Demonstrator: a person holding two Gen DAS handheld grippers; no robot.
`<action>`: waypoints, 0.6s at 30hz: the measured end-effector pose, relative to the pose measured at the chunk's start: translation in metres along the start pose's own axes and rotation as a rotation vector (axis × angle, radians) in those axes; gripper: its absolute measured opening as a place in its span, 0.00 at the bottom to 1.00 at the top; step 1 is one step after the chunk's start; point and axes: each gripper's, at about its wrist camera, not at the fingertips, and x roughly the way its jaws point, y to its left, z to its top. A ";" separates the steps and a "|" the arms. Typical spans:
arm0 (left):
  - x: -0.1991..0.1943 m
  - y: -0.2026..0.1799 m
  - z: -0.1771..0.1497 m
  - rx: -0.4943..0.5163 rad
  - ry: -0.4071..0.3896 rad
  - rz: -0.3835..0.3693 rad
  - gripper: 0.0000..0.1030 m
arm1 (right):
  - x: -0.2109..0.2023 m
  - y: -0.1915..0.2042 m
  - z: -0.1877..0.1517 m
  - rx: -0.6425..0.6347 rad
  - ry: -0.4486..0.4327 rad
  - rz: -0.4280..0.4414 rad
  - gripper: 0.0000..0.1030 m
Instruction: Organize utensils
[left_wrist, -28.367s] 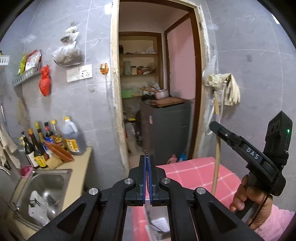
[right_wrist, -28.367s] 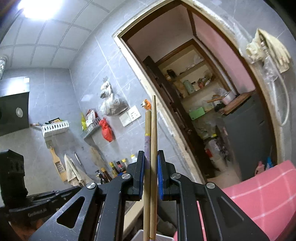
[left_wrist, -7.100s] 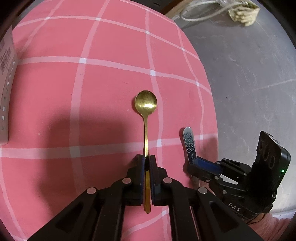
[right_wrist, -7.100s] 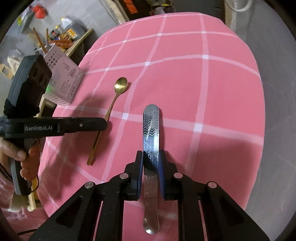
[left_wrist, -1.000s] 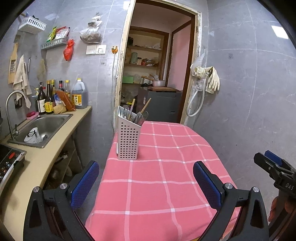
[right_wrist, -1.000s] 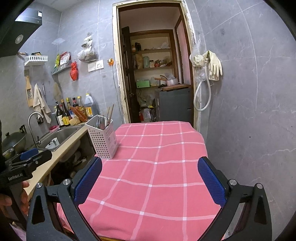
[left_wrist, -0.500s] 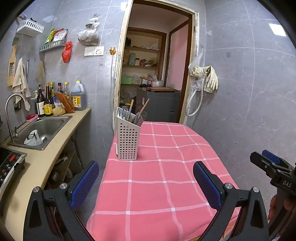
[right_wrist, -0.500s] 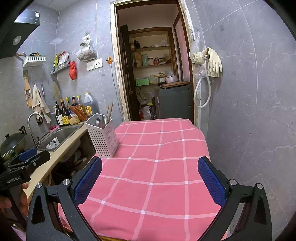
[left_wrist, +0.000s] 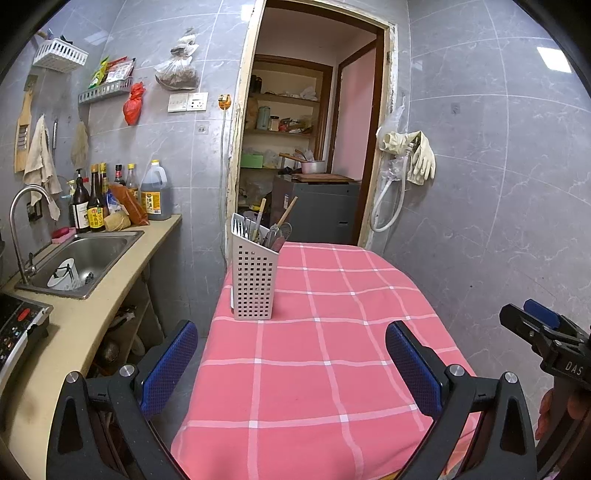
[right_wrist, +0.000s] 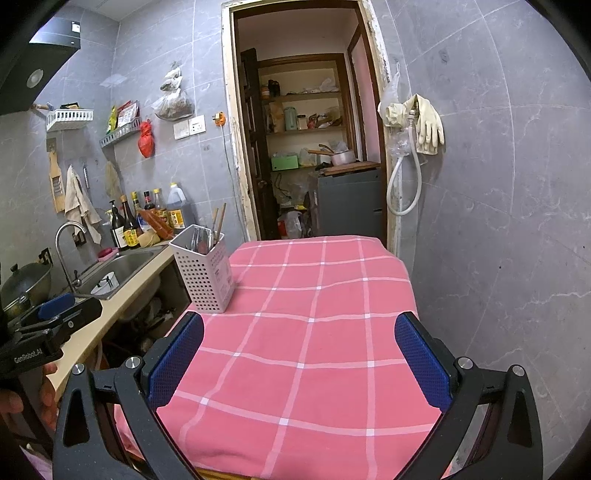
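A white perforated utensil holder (left_wrist: 254, 281) stands on the far left of the pink checked tablecloth (left_wrist: 314, 362). Chopsticks (left_wrist: 287, 211) and metal utensils (left_wrist: 277, 234) stick out of its top. It also shows in the right wrist view (right_wrist: 205, 271). My left gripper (left_wrist: 291, 365) is open and empty, held back over the table's near edge. My right gripper (right_wrist: 299, 363) is open and empty, also over the near edge. Each gripper shows at the side of the other's view, the right one in the left wrist view (left_wrist: 546, 338) and the left one in the right wrist view (right_wrist: 51, 325).
A counter with a steel sink (left_wrist: 83, 258) and sauce bottles (left_wrist: 96, 206) runs along the left. An open doorway (left_wrist: 306, 155) to a pantry lies beyond the table. A grey tiled wall (left_wrist: 498, 184) with hanging gloves (left_wrist: 413, 155) bounds the right.
Both grippers have drifted slightly back and up; the views shift a little. Both stay open and empty.
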 end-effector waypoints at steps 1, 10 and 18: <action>0.000 0.001 0.000 0.001 0.000 -0.001 0.99 | 0.000 0.000 0.000 0.000 0.001 0.001 0.99; 0.001 0.002 0.001 0.000 -0.002 0.001 0.99 | -0.001 0.002 -0.001 0.000 0.002 0.001 0.99; 0.001 0.002 0.001 0.000 -0.001 0.003 0.99 | -0.001 0.002 -0.001 0.001 0.002 0.001 0.99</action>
